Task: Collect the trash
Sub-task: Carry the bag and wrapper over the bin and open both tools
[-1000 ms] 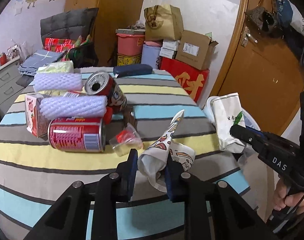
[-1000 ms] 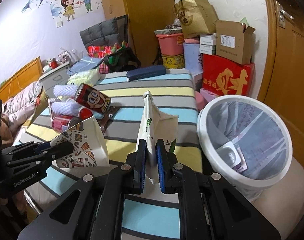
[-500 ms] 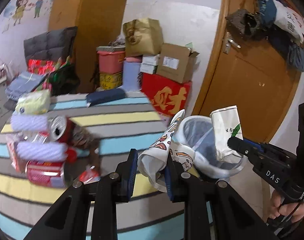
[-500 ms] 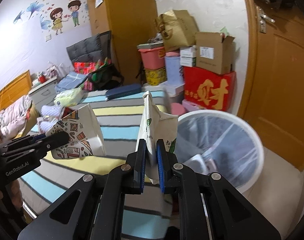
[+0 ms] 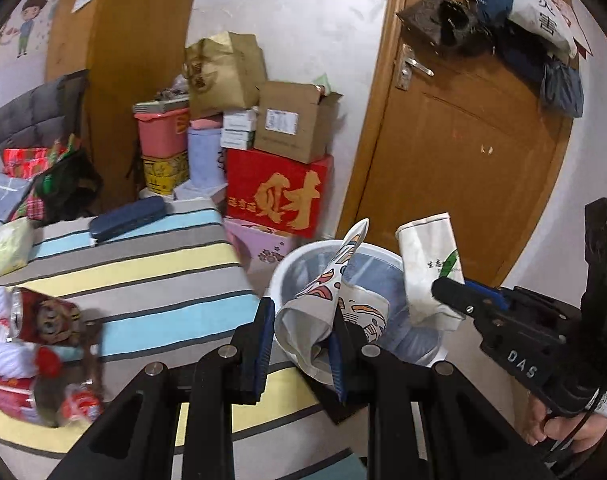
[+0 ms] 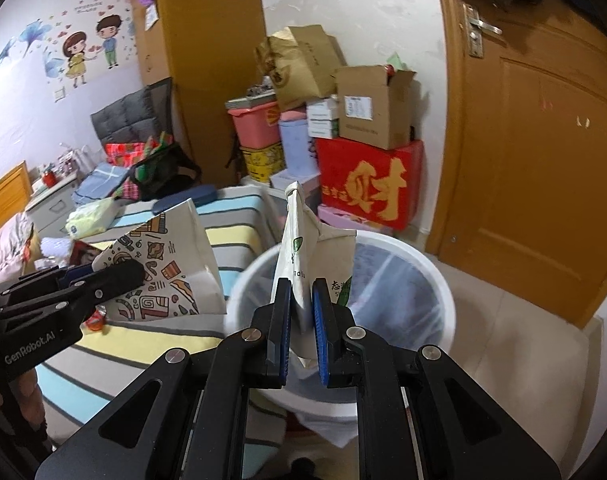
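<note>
Hidden, cropped and smeared parts

The cans and foam sleeves (image 5: 27, 344) at the left edge of the left wrist view are motion-blurred and partly cut off, so their labels cannot be read. The white bin (image 6: 423, 264) has its inside masked by the green-print paper bag (image 6: 303, 248) and the right gripper (image 6: 301, 312), and its contents cannot be made out. The patterned paper bag (image 6: 163, 264) has its lower corner covered by the left gripper (image 6: 103, 276). The small print on the green-print bag is too small to read, and the bedside dresser (image 6: 51, 204) clutter is too tiny to identify
</note>
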{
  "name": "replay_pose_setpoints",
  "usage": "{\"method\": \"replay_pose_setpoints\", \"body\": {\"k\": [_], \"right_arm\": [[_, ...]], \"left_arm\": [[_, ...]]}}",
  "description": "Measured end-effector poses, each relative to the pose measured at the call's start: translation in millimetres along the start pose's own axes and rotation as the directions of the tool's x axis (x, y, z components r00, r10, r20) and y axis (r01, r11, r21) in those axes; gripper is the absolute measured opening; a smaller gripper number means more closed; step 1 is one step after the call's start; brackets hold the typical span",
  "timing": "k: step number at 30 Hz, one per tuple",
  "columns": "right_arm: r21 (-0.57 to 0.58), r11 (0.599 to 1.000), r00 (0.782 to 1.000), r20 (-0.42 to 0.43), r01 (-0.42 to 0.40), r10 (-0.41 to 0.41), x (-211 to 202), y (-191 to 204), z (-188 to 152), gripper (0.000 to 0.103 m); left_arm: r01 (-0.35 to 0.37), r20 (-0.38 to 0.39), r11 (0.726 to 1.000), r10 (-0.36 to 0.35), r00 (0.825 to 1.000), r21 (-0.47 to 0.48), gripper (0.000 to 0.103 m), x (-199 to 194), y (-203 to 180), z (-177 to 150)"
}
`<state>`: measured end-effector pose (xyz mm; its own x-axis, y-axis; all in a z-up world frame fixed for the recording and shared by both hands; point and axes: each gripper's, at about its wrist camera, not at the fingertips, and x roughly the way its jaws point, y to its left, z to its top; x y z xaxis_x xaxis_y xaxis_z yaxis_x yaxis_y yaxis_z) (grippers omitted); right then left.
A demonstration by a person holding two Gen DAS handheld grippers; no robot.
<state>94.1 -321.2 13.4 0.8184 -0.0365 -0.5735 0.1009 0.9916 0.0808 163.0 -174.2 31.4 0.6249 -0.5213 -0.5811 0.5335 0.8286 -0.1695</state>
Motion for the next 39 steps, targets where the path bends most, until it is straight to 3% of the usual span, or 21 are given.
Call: {"method": "replay_pose_setpoints", "body": {"k": [15, 21, 24, 26, 28, 29, 39], "right_arm": [[0.016, 0.998, 0.992, -0.115, 0.053, -0.051, 29.0, -36.8, -17.6, 0.011], [0.006, 0.997, 0.988, -0.134, 0.078, -0.077, 35.6, -42.3, -17.4, 0.012], [-0.018, 0.995, 0.986, -0.13, 0.1, -0.102, 36.1, -39.5, -17.4, 0.014], [-0.027, 0.994, 0.987, -0.123, 0.103, -0.105, 33.3, -37.5, -18.3, 0.02], [-0.024, 0.994, 0.987, -0.12, 0.108, -0.11, 33.1, -38.1, -17.5, 0.036], [-0.018, 0.994, 0.987, -0.119, 0.105, -0.107, 31.7, -38.1, -17.6, 0.037], [0.003, 0.996, 0.992, -0.089, 0.091, -0.09, 24.4, -27.0, -14.2, 0.037]], "left_arm": [[-0.043, -0.081, 0.996, 0.049, 0.995, 0.074, 0.026, 60.2, -30.6, -4.9], [-0.034, -0.079, 0.997, 0.039, 0.996, 0.066, 0.03, 59.0, -29.2, -5.5], [-0.042, -0.072, 0.997, 0.046, 0.996, 0.059, 0.043, 56.9, -26.9, -4.7], [-0.044, -0.068, 0.997, 0.048, 0.996, 0.056, 0.049, 54.4, -25.1, -4.7], [-0.041, -0.068, 0.998, 0.044, 0.997, 0.048, 0.049, 51.3, -23.0, -4.6], [-0.047, -0.064, 0.998, 0.05, 0.997, 0.048, 0.049, 49.3, -22.4, -4.4], [-0.08, -0.036, 0.997, 0.08, 0.996, 0.017, 0.049, 21.5, -5.8, -7.9]]}}
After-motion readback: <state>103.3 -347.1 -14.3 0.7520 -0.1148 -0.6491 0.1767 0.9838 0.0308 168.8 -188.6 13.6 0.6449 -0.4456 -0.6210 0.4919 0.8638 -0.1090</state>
